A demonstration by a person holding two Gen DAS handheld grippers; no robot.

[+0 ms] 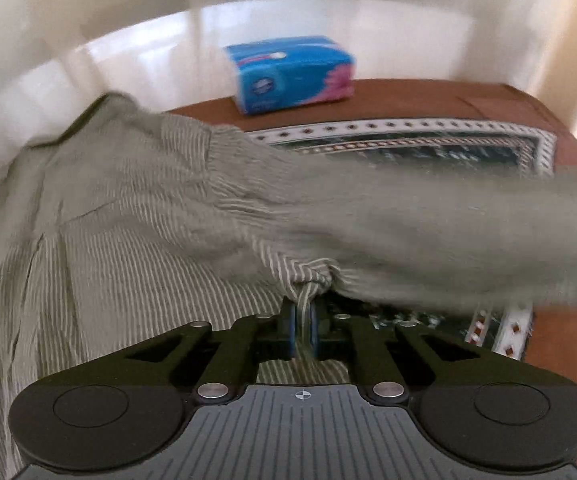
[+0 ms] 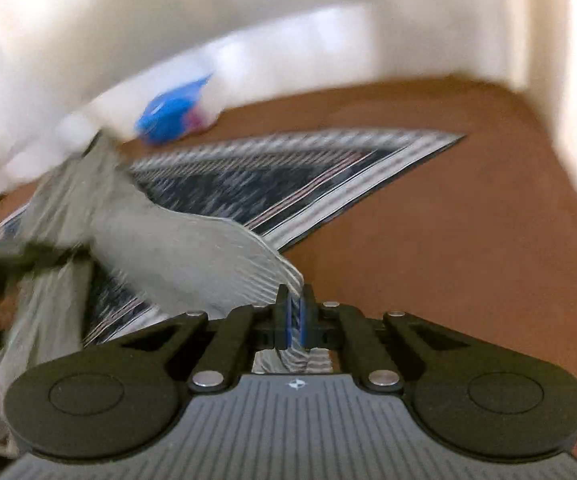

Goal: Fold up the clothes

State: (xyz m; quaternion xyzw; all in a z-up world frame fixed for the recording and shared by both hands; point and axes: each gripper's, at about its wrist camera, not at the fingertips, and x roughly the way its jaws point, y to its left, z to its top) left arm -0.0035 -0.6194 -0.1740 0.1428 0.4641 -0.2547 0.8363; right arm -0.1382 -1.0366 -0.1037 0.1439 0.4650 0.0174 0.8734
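Pinching bunched folds of a thin, striped grey-green garment (image 1: 136,216), both the left gripper (image 1: 303,312) and right gripper (image 2: 295,308) are clamped; it drapes over a patterned mat (image 1: 428,148)

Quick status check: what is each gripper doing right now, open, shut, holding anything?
Left gripper: shut on a bunched fold of the striped garment.
Right gripper: shut on an edge of the same striped garment.
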